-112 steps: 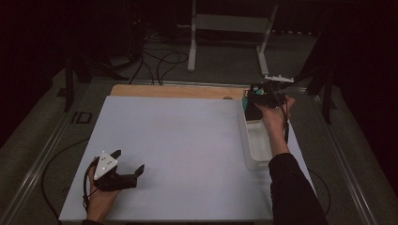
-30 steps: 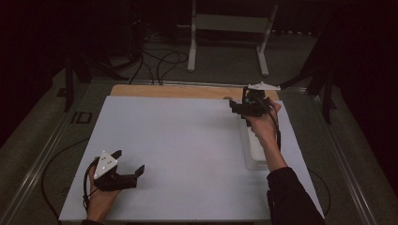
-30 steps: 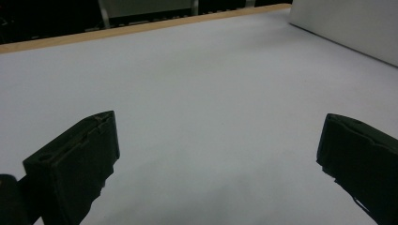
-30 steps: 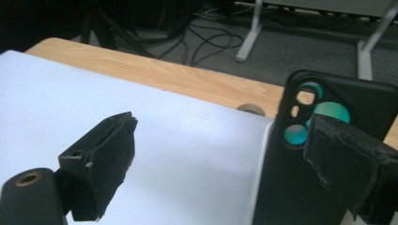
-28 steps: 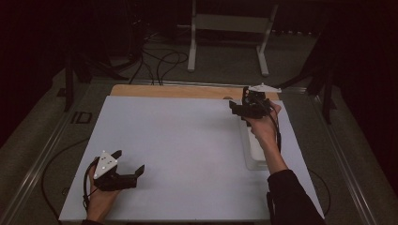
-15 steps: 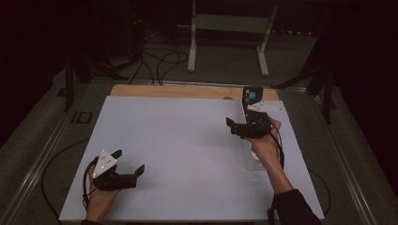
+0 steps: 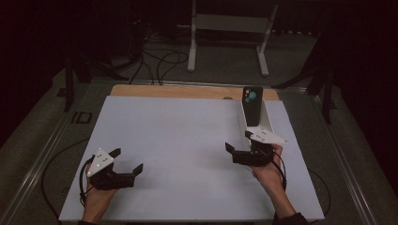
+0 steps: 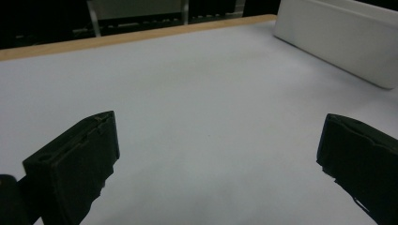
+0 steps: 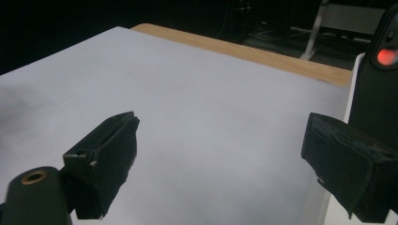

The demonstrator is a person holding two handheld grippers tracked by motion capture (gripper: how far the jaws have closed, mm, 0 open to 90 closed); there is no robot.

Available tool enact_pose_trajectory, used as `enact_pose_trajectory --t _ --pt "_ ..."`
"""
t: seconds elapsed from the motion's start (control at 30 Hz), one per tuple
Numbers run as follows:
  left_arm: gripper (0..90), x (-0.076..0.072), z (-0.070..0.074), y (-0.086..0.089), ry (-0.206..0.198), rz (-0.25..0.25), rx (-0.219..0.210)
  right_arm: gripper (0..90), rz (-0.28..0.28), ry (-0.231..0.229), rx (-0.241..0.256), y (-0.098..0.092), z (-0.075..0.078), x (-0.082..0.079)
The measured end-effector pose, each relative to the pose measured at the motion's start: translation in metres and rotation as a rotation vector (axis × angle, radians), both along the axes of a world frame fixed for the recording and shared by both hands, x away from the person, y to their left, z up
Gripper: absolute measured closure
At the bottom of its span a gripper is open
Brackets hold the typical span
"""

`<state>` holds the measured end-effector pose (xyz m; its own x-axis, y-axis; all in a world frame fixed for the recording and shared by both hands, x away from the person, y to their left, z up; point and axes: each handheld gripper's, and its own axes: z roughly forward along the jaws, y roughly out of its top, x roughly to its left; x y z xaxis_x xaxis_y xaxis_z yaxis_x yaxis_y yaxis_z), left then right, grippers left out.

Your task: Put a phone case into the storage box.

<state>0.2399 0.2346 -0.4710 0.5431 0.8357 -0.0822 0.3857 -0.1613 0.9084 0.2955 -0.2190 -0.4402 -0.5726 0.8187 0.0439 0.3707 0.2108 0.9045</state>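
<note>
A black remote-like device (image 7: 252, 106) with teal and green buttons stands upright in the far end of a narrow white tray (image 7: 269, 123) at the right of the white table. My right gripper (image 7: 239, 149) hovers just in front of the tray's near end, open and holding nothing. In the right gripper view the open right gripper (image 9: 220, 140) has the device (image 9: 375, 89) with a red button beyond its right jaw. My left gripper (image 7: 127, 160) rests open at the front left. The left gripper view shows the left gripper (image 8: 220, 136) open over bare table.
The white table surface (image 7: 178, 136) has a wooden strip (image 7: 187, 91) along its far edge. The tray (image 8: 338, 42) appears at the upper right of the left gripper view. Beyond the table are floor cables (image 7: 159, 61) and a white stand (image 7: 230, 28).
My right gripper let go of the black device, leaving it standing in the tray, and drew back toward the person. The left gripper has not moved.
</note>
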Motion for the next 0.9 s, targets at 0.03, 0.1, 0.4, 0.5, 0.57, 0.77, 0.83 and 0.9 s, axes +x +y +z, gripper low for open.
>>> enact_pose_trajectory --t 0.03,0.1,0.4,0.5,0.57,0.77,0.83,0.9 --pt "0.0 -0.001 0.001 0.001 -0.003 -0.001 -0.005 10.7 0.000 -0.007 -0.002 -0.002 -0.002 -0.004" --pt "0.0 -0.002 0.004 0.002 -0.011 -0.004 -0.010 10.9 0.005 -0.009 0.019 -0.006 -0.006 -0.012" --pt "0.0 -0.006 0.010 0.005 -0.038 -0.025 -0.007 12.1 0.016 -0.055 0.045 -0.025 -0.023 -0.043" --pt "0.0 -0.008 0.010 0.006 -0.047 -0.029 -0.001 11.8 0.022 -0.069 0.072 -0.031 -0.027 -0.050" --pt "0.0 -0.008 0.008 0.006 -0.049 -0.034 0.001 11.5 0.025 -0.081 0.066 -0.033 -0.030 -0.054" --pt "0.0 -0.011 0.005 0.005 -0.062 -0.043 0.019 11.2 0.008 -0.112 0.087 -0.039 -0.038 -0.062" --pt "0.0 -0.011 0.004 0.005 -0.066 -0.052 0.019 11.2 0.014 -0.120 0.083 -0.039 -0.040 -0.063" --pt "0.0 -0.011 0.003 0.005 -0.070 -0.056 0.020 11.1 0.012 -0.121 0.086 -0.040 -0.041 -0.063"
